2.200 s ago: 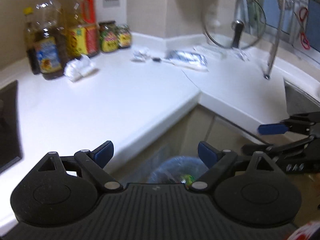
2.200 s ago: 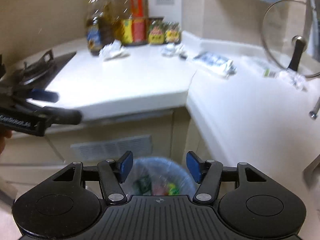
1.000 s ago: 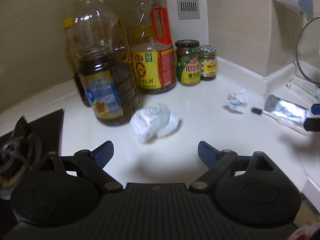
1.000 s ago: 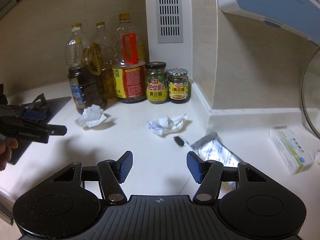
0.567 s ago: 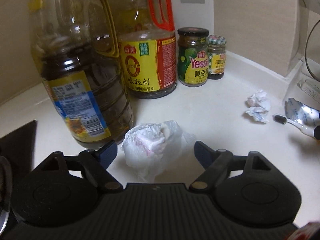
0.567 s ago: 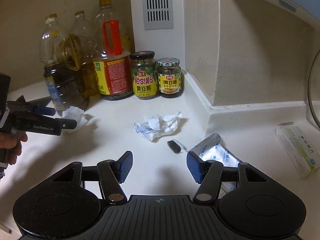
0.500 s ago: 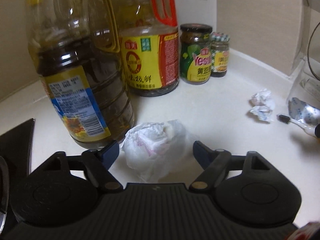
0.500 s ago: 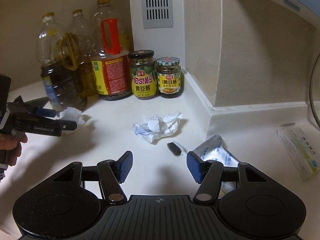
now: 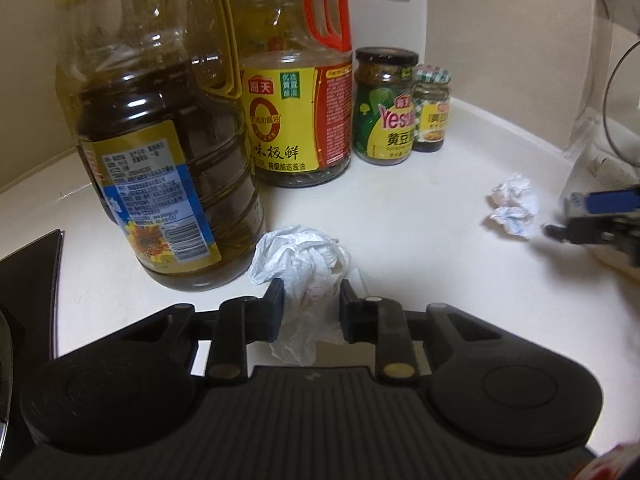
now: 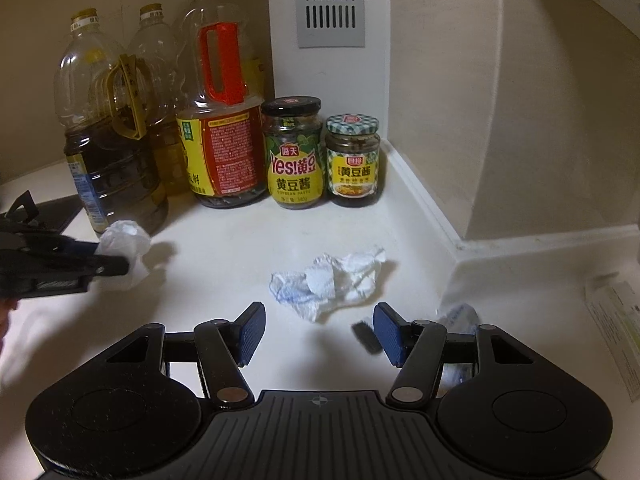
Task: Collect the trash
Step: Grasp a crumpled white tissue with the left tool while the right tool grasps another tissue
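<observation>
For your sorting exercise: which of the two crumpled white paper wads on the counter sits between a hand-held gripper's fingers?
The crumpled white paper wad beside the dark oil bottle, with the left hand-held gripper closing on it.

1. A white tabletop point(image 10: 224, 248) runs into a corner below a beige wall.
2. A dark oil bottle point(image 9: 168, 152) with a sunflower label stands nearest, upright.
3. Just beside it is a soy sauce bottle point(image 9: 296, 120) with a red handle and yellow label.
4. A black-lidded jar point(image 10: 294, 152) and a smaller checked-lid jar point(image 10: 352, 160) stand side by side.
5. A grey vent grille point(image 10: 330, 0) sits on the white wall panel above.
6. A black stove edge point(image 9: 28, 264) shows at left.
</observation>
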Demonstrator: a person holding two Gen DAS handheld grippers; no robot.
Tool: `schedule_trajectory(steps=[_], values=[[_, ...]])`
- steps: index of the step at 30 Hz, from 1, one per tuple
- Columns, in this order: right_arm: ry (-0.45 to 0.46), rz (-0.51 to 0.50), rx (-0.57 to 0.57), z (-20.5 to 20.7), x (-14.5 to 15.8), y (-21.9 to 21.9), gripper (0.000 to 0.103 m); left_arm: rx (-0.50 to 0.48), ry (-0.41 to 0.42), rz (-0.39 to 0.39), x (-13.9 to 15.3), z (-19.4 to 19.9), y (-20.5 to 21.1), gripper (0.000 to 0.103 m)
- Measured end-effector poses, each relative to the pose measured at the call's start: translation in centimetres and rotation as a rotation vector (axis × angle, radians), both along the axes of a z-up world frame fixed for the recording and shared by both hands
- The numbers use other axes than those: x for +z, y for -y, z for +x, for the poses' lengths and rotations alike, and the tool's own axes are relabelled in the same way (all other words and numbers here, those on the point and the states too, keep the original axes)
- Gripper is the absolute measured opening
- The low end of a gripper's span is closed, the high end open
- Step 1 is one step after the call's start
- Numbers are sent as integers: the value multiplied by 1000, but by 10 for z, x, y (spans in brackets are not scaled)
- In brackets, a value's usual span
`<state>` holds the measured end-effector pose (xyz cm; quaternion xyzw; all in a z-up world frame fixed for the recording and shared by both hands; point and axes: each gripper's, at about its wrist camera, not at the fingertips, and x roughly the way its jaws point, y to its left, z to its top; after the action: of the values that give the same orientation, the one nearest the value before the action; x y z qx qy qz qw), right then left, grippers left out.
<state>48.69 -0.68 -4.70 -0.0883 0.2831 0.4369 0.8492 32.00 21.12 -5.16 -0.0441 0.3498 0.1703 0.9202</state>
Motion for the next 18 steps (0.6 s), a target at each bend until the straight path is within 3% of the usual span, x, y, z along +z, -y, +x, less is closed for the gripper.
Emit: schedule_trajectory(steps=[14, 15, 16, 18], values=[[136, -148, 110, 14, -26, -59, 60, 2, 25, -60, 19, -31, 17, 24], [147, -148, 111, 13, -27, -60, 53, 2, 24, -60, 19, -32, 18, 24], [158, -157, 112, 12, -28, -61, 37, 3, 22, -59, 19, -34, 19, 24], [173, -162, 114, 10, -28, -61, 20, 4, 21, -58, 20, -36, 23, 24]])
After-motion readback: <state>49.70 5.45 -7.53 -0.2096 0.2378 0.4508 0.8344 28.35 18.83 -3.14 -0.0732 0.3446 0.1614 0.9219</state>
